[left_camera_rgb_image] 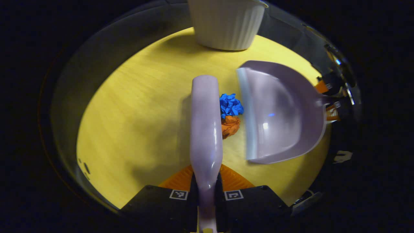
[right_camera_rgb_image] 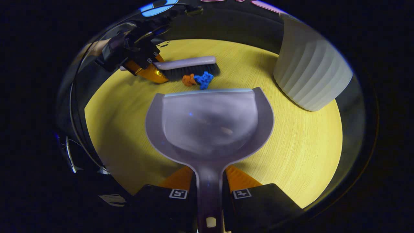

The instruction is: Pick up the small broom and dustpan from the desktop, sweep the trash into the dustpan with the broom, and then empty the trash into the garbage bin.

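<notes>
- Left gripper view: left gripper (left_camera_rgb_image: 207, 191) clamped on the broom (left_camera_rgb_image: 206, 129) handle, both fingers pressing its sides at the bottom of the frame.
- Broom pointing straight ahead over the yellow table (left_camera_rgb_image: 136, 113), lilac back uppermost.
- Blue scrap (left_camera_rgb_image: 230, 105) and orange scrap (left_camera_rgb_image: 230, 126) touching each other, tight against the broom's right side.
- Dustpan (left_camera_rgb_image: 279, 113) just beside the scraps on the right, pale lip facing them, a narrow strip of table between lip and scraps.
- Right gripper (left_camera_rgb_image: 330, 100) at the dustpan's far side, holding its handle at the table edge.
- White ribbed bin (left_camera_rgb_image: 226, 24) at the top, on the far part of the table, well apart from the scraps.
- Right gripper view: right gripper (right_camera_rgb_image: 209, 191) closed on the dustpan (right_camera_rgb_image: 210, 126) handle, a finger on each side of it.
- Dustpan lying ahead on the table (right_camera_rgb_image: 291, 145), lip at the far end, pan bare inside.
- Orange scrap (right_camera_rgb_image: 188, 79) and blue scrap (right_camera_rgb_image: 203, 80) just beyond the lip, between it and the broom's dark bristles.
- Broom (right_camera_rgb_image: 190, 66) lying crosswise behind the scraps, handle gripped by the left gripper (right_camera_rgb_image: 144, 61) at upper left.
- Bin (right_camera_rgb_image: 310, 74) at right, near the dustpan, upright on the table.
</notes>
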`<state>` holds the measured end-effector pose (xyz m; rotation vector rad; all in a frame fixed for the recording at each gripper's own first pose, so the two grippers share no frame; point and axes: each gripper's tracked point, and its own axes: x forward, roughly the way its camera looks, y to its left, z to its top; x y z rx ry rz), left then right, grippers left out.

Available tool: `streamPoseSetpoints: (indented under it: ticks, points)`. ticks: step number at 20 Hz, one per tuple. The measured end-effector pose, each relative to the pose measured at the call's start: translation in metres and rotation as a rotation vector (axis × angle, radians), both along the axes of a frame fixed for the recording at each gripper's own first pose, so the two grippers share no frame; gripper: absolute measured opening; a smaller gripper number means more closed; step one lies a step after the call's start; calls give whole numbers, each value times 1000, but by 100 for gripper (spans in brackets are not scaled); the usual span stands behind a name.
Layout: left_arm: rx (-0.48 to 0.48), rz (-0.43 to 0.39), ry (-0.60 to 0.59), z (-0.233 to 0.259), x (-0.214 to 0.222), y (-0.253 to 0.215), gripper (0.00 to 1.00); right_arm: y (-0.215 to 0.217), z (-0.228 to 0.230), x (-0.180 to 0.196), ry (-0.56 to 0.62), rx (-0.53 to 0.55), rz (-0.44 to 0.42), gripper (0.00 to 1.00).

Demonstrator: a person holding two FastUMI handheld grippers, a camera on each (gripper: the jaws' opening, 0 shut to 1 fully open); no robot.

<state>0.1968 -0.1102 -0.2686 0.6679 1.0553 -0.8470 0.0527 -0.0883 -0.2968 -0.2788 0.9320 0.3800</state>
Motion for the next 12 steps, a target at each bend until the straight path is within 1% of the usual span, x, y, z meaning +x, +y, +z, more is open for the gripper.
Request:
streamPoseSetpoints:
  ticks: [2,3,5,7,8,9,10,11,12]
  points:
    - [-35,1,52,-1,-23,-20,29,0,0,1,-9,-1,3,36]
    - [-34,3,56,2,-23,-17,26,-1,-1,1,-15,0,-1,36]
    - [-39,9,76,5,-30,-21,27,-1,-4,1,-17,9,-6,36]
    - [-30,-12,74,10,-37,-23,26,-3,-7,0,-24,7,-7,36]
    - [-32,-10,62,13,-40,-25,27,-3,-7,3,-27,11,-12,36]
    - [-42,4,41,16,-41,-29,27,-3,-9,6,-29,15,-16,36]
    - [-63,29,23,20,-42,-32,30,-3,-11,7,-27,17,-19,36]
    - [-87,54,9,26,-42,-32,26,-4,-14,6,-27,19,-24,36]
    - [-107,81,-11,30,-44,-31,27,-8,-17,8,-31,18,-31,36]
